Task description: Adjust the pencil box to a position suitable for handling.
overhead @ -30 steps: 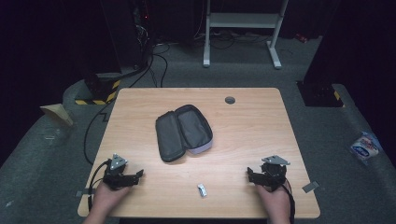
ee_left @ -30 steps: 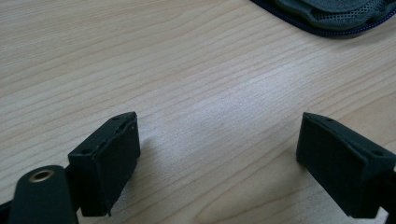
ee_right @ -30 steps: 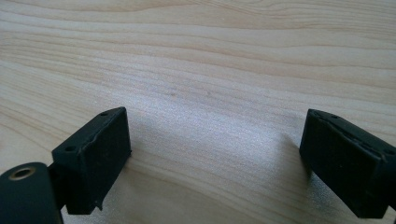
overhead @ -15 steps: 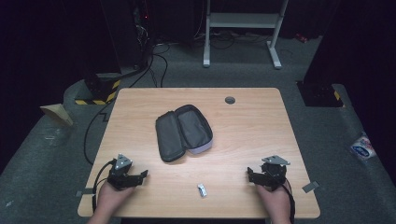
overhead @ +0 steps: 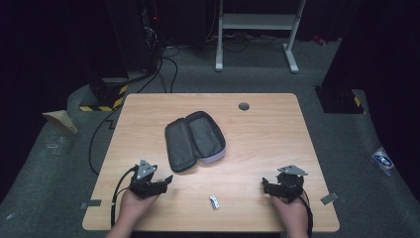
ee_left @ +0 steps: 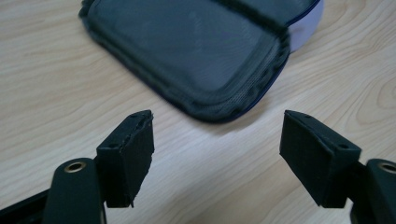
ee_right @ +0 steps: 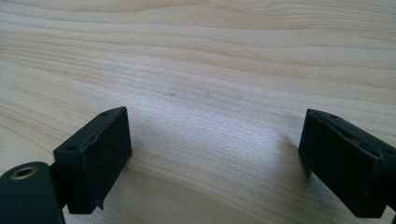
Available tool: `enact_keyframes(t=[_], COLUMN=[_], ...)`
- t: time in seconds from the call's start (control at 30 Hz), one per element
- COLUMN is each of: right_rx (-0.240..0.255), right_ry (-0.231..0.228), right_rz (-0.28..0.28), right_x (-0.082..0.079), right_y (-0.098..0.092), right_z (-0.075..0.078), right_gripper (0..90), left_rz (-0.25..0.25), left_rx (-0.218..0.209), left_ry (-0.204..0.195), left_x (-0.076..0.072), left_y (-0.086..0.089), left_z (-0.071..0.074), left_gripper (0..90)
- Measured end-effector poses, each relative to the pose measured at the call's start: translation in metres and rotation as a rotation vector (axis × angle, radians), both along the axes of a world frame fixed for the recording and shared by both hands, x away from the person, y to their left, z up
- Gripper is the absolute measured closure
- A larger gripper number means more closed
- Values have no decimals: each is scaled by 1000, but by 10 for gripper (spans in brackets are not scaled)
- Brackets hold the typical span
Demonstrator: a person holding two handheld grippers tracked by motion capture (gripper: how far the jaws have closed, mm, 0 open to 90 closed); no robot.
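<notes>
Left gripper (overhead: 167, 179) heads for the open pouch (overhead: 194, 140), jaws apart and empty.
Its jaws have just been closing a little, nothing between them; better keep them wide to straddle the pouch's near rim. Pouch sits mid-table, flat. Right gripper (overhead: 265, 186) rests near the right edge, spread, empty. Small clip (overhead: 214, 202) lies near the front edge (overhead: 208, 229); bare wood between leaves room.

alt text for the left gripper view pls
An open dark grey zip case with a pale lilac shell lies on a light wooden table, apart from the left claw, whose two black jaws rise wide apart from the bottom edge with nothing between them.
</notes>
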State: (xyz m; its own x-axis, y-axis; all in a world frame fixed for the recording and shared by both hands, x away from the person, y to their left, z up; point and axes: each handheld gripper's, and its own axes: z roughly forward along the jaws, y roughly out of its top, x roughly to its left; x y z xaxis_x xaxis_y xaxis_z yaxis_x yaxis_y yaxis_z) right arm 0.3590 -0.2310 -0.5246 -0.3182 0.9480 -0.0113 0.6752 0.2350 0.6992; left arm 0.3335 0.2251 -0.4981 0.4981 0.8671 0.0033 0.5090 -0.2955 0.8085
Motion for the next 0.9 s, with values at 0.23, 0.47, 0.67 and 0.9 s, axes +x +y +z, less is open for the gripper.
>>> enact_keyframes(t=[0.23,0.47,0.67,0.9], right_rx=[-1,-1,-1,-4], right_ry=[0,0,0,-5], right_rz=[3,3,3,11], right_x=[0,0,0,0], right_y=[0,0,0,0], right_z=[0,0,0,0], right_gripper=[91,92,92,97], left_rz=[10,5,15,-35], left_rx=[-50,-15,-5,8], left_ry=[-6,-12,-18,-34], left_x=[15,32,46,55], left_y=[-29,-54,-66,-95], left_z=[9,10,16,21], left_gripper=[285,304,344,448])
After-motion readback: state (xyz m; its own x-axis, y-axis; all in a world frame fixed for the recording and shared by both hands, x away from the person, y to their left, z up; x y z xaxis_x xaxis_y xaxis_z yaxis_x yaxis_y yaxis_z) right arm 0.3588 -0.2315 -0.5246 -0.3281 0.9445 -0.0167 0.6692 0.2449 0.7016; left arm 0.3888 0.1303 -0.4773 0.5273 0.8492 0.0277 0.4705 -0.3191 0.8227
